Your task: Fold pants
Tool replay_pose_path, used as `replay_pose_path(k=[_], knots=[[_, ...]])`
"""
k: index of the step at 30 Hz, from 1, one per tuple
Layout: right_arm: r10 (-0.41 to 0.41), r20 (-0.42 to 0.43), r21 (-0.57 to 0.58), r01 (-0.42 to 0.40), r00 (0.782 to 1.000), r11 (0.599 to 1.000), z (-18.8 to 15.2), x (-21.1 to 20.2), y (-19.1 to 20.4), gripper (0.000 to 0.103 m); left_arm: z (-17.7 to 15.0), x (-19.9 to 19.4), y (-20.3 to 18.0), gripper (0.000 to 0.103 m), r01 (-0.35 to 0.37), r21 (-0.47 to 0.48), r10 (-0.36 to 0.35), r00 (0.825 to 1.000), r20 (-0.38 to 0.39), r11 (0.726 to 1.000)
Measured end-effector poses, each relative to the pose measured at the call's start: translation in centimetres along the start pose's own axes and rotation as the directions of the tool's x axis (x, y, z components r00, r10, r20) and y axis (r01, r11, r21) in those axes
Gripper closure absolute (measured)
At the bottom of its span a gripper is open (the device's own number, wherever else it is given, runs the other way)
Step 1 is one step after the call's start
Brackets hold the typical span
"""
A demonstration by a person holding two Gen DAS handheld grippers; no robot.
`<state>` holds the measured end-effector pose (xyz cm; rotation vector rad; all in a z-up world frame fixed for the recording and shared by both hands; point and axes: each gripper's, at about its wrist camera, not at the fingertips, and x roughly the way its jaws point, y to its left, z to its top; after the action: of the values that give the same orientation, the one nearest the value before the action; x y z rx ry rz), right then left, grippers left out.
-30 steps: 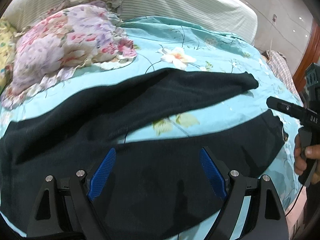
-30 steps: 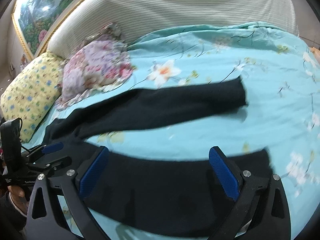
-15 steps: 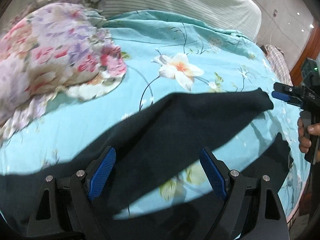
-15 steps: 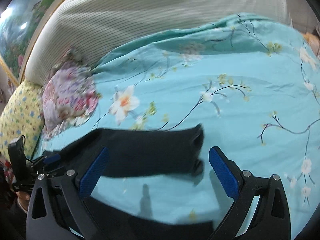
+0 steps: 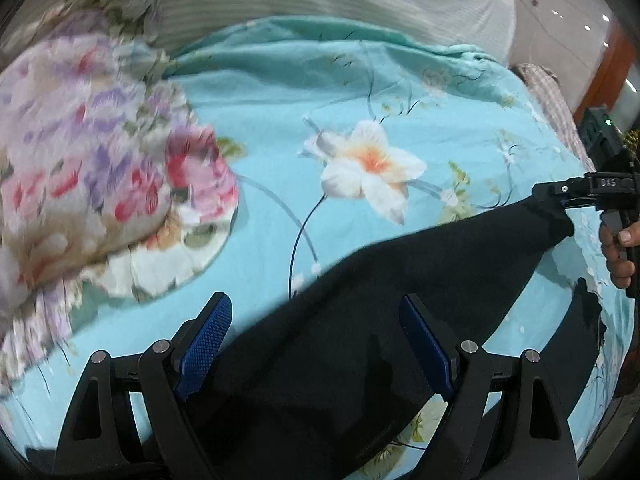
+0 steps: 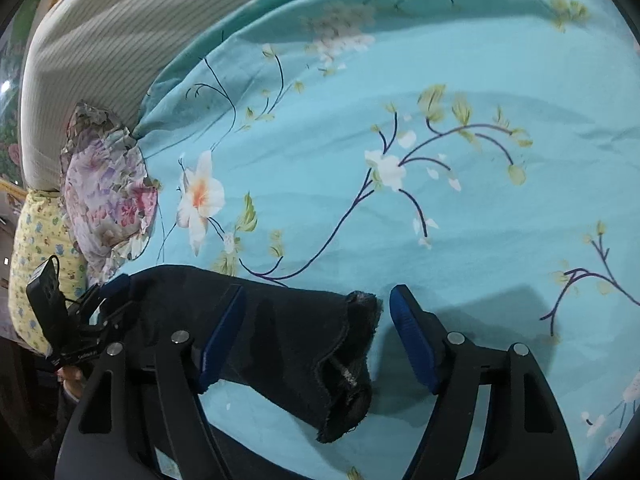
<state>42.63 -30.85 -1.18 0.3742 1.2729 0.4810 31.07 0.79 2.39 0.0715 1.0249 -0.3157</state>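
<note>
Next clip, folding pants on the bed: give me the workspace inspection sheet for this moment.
Surface: turquoise floral bedsheet, mostly smooth.
Job's things: black pants lying on the sheet; frayed leg cuff between the right gripper's fingers.
Clutter: floral ruffled pillow and yellow patterned pillow near the headboard.
Grippers: left gripper open over the upper leg, pads clear of the cloth; right gripper open, its jaws have just been closing around the cuff, not yet pressing it.
Cables: a thin black lead at the box on the left gripper.
Surroundings: striped padded headboard; checked cloth at the bed's far edge.
</note>
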Motion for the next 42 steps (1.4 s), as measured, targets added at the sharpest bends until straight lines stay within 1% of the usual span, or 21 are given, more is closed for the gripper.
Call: replay_pose_path(k=[3, 5, 6, 8, 9, 10, 11, 12, 13, 14, 15, 16, 17, 18, 23, 25, 27, 31, 35, 39, 42], knots=[[0.033, -0.025, -0.002, -0.033, 0.999, 0.999, 0.1, 0.0, 0.0, 0.03, 1.0, 0.1, -0.2, 0.017, 0.02, 0.042, -0.02, 1.0, 0.006, 0.999], [0.051, -0.05, -0.009, -0.051, 0.997, 0.999, 0.2, 0.3, 0.2, 0.031, 1.7, 1.1, -0.6, 0.017, 0.033, 0.092, -0.03, 0.999, -0.029, 0.995], [0.044, -0.067, -0.015, -0.045, 0.997, 0.999, 0.2, 0.5, 0.3, 0.034, 1.8, 1.9, -0.8, 0.017, 0.04, 0.119, -0.034, 0.998, -0.052, 0.992], [0.033, -0.086, -0.024, -0.035, 0.996, 0.999, 0.4, 0.8, 0.4, 0.043, 1.8, 3.4, -0.8, 0.017, 0.052, 0.14, -0.038, 0.994, -0.101, 0.989], [0.026, -0.095, -0.028, -0.029, 0.995, 0.999, 0.5, 0.8, 0.4, 0.047, 1.7, 4.4, -0.7, 0.02, 0.062, 0.137, -0.043, 0.989, -0.138, 0.989], [0.021, -0.098, -0.029, -0.024, 0.995, 0.999, 0.6, 0.8, 0.3, 0.059, 1.5, 5.0, -0.5, 0.023, 0.072, 0.132, -0.051, 0.985, -0.162, 0.989], [0.018, -0.102, -0.03, -0.021, 0.995, 0.999, 0.7, 0.8, 0.2, 0.065, 1.3, 5.4, -0.5, 0.032, 0.09, 0.128, -0.065, 0.981, -0.181, 0.988], [0.014, -0.105, -0.031, -0.017, 0.994, 0.999, 0.9, 0.7, 0.0, 0.078, 1.0, 5.6, -0.5, 0.038, 0.094, 0.131, -0.068, 0.979, -0.191, 0.987], [0.013, -0.105, -0.035, -0.017, 0.994, 0.999, 0.9, 0.6, -0.1, 0.09, 0.8, 5.5, -0.6, 0.04, 0.088, 0.141, -0.062, 0.982, -0.18, 0.986], [0.018, -0.102, -0.046, -0.023, 0.995, 0.999, 0.9, 0.3, 0.0, 0.091, 0.6, 5.3, -0.7, 0.053, 0.097, 0.148, -0.07, 0.982, -0.176, 0.984], [0.024, -0.089, -0.063, -0.03, 0.996, 0.998, 0.9, 0.0, 0.1, 0.093, 0.4, 4.9, -0.9, 0.071, 0.122, 0.147, -0.094, 0.978, -0.184, 0.982], [0.024, -0.076, -0.088, -0.03, 0.997, 0.996, 0.8, -0.3, 0.4, 0.094, 0.3, 4.6, -1.0, 0.077, 0.134, 0.146, -0.104, 0.975, -0.195, 0.98], [0.019, -0.062, -0.113, -0.025, 0.998, 0.993, 0.6, -0.6, 0.8, 0.094, 0.1, 4.2, -1.2, 0.087, 0.134, 0.152, -0.103, 0.976, -0.194, 0.979], [0.022, -0.039, -0.148, -0.027, 0.999, 0.989, 0.4, -1.0, 1.4, 0.095, -0.2, 3.6, -1.6, 0.094, 0.138, 0.163, -0.106, 0.976, -0.188, 0.977], [0.032, 0.061, -0.279, -0.014, 0.998, 0.96, -1.0, -3.1, 3.3, 0.095, -1.9, -0.2, -3.3, 0.097, 0.172, 0.173, -0.15, 0.979, -0.135, 0.97], [0.041, 0.105, -0.323, -0.005, 0.994, 0.946, -2.0, -4.2, 3.6, 0.095, -3.2, -1.9, -4.0, 0.097, 0.191, 0.163, -0.172, 0.978, -0.119, 0.968], [0.034, 0.132, -0.353, 0.015, 0.991, 0.935, -3.1, -5.0, 3.7, 0.095, -4.9, -3.2, -4.6, 0.098, 0.203, 0.16, -0.188, 0.976, -0.107, 0.966], [0.042, 0.15, -0.369, 0.017, 0.988, 0.929, -5.6, -6.2, 2.9, 0.096, -7.4, -4.0, -6.2, 0.098, 0.207, 0.145, -0.195, 0.976, -0.096, 0.967], [0.061, 0.174, -0.367, 0.007, 0.983, 0.93, -8.4, -7.5, 2.0, 0.096, -9.6, -4.8, -6.4, 0.098, 0.219, 0.116, -0.21, 0.974, -0.082, 0.969], [0.081, 0.194, -0.39, 0.001, 0.978, 0.921, -11.2, -8.9, 1.9, 0.096, -12.0, -6.4, -7.1, 0.098, 0.235, 0.094, -0.229, 0.971, -0.065, 0.967], [0.081, 0.206, -0.41, 0.011, 0.975, 0.912, -13.1, -9.4, 2.0, 0.096, -13.4, -7.4, -7.9, 0.098, 0.253, 0.085, -0.249, 0.967, -0.062, 0.964]])
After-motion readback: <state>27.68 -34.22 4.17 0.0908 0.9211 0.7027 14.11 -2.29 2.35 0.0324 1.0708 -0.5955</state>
